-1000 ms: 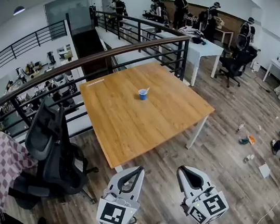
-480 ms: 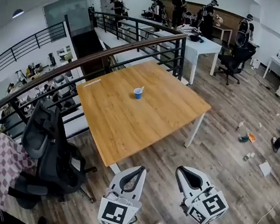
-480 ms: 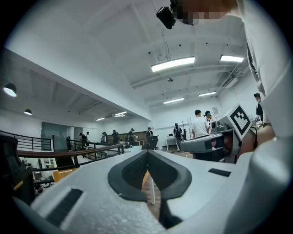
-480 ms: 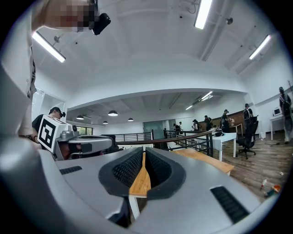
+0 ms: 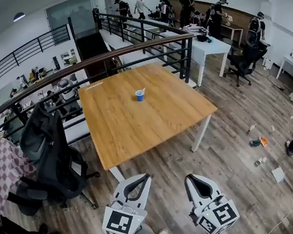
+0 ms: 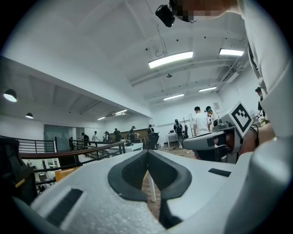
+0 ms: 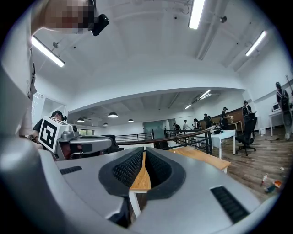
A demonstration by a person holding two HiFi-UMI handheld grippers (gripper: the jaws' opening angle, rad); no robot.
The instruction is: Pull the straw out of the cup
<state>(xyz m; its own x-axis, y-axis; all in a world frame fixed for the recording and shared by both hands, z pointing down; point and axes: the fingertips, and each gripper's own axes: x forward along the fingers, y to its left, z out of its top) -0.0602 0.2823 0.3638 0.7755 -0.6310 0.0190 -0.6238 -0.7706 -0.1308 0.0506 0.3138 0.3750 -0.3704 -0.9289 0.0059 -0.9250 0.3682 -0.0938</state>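
Observation:
A small blue cup (image 5: 140,95) with a pale straw (image 5: 142,91) leaning out of it stands near the middle of the wooden table (image 5: 126,128), far ahead of me. My left gripper (image 5: 146,178) and right gripper (image 5: 189,179) hang side by side low in the head view, well short of the table. Both are shut with nothing between their jaws. In the left gripper view the left gripper (image 6: 147,153) has its tips touching; in the right gripper view the right gripper (image 7: 143,153) points at the table's edge (image 7: 201,156).
A black office chair (image 5: 51,156) stands left of the table. A dark railing (image 5: 125,53) runs behind it. White desks (image 5: 210,48) and several people are at the back right. Litter (image 5: 260,142) lies on the wooden floor at the right.
The table and cup have slid slightly left and farther up in the head view as I moved. Both grippers stay shut and keep their place in the picture.

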